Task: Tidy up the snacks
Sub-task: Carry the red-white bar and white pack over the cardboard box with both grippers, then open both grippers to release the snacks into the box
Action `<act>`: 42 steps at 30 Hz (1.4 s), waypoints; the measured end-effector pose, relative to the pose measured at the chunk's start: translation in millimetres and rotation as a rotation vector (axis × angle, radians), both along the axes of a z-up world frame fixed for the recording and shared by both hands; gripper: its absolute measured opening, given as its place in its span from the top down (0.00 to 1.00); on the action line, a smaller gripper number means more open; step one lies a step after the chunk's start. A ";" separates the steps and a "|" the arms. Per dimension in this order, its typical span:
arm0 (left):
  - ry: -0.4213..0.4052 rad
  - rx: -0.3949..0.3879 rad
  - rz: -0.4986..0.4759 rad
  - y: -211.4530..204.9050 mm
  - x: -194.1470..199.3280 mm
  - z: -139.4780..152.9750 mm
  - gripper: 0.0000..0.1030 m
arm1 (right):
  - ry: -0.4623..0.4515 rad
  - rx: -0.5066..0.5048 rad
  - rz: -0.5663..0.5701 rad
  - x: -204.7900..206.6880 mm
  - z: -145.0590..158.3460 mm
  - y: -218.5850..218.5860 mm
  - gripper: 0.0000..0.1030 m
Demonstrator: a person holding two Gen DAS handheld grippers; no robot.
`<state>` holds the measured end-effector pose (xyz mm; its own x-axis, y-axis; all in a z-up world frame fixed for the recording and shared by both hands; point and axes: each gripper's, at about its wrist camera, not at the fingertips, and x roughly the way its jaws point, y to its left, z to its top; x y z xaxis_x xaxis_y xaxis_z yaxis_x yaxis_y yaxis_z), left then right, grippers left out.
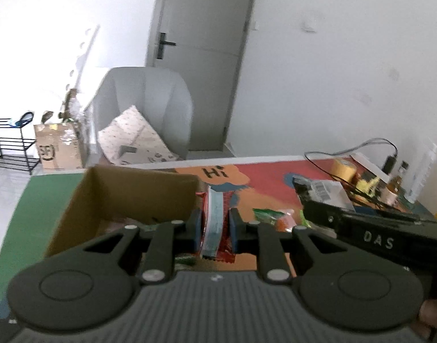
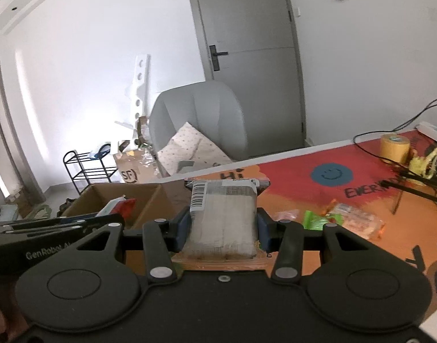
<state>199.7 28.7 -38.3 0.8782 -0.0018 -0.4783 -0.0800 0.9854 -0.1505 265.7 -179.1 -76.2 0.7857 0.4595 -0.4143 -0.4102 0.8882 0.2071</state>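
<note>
The left gripper (image 1: 215,233) clamps a red-and-blue snack packet (image 1: 214,228) between its jaws, while the right gripper (image 2: 222,230) clamps a barcoded clear snack pack (image 2: 222,217).

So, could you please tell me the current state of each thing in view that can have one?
left gripper: shut on the red and blue snack packet.
right gripper: shut on the clear wrapped packet.
cardboard box: open at the top, upright on the table.
door: closed.
yellow tape roll: upright on the table.
loose snack packets: lying on the table, outside the box.
</note>
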 end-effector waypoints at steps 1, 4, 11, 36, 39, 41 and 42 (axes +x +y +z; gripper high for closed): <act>-0.003 -0.001 0.013 4.0 -1.2 1.3 0.82 | -0.003 0.001 0.007 -1.0 0.9 3.0 0.56; -0.007 -0.002 0.046 17.2 -3.8 3.0 0.82 | -0.009 0.002 0.027 -2.9 2.9 10.8 0.56; -0.007 -0.022 0.113 50.7 -5.8 0.9 0.82 | -0.002 -0.001 0.064 -3.5 4.4 27.4 0.56; -0.024 -0.072 0.199 77.4 -24.1 6.2 0.35 | 0.033 0.016 0.179 -0.6 6.6 81.5 0.56; -0.035 -0.073 0.217 81.8 -27.9 9.4 0.29 | 0.061 0.066 0.215 3.6 5.9 85.7 0.55; -0.033 -0.075 0.234 85.2 -28.5 9.9 0.25 | 0.084 0.106 0.241 6.9 5.1 85.7 0.46; -0.031 -0.075 0.237 86.5 -28.5 10.0 0.21 | 0.091 0.113 0.240 7.9 4.9 84.8 0.44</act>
<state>171.2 115.2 -28.4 0.8725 0.1717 -0.4575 -0.3021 0.9254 -0.2288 273.5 -94.3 -71.3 0.6104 0.6754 -0.4138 -0.5816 0.7368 0.3448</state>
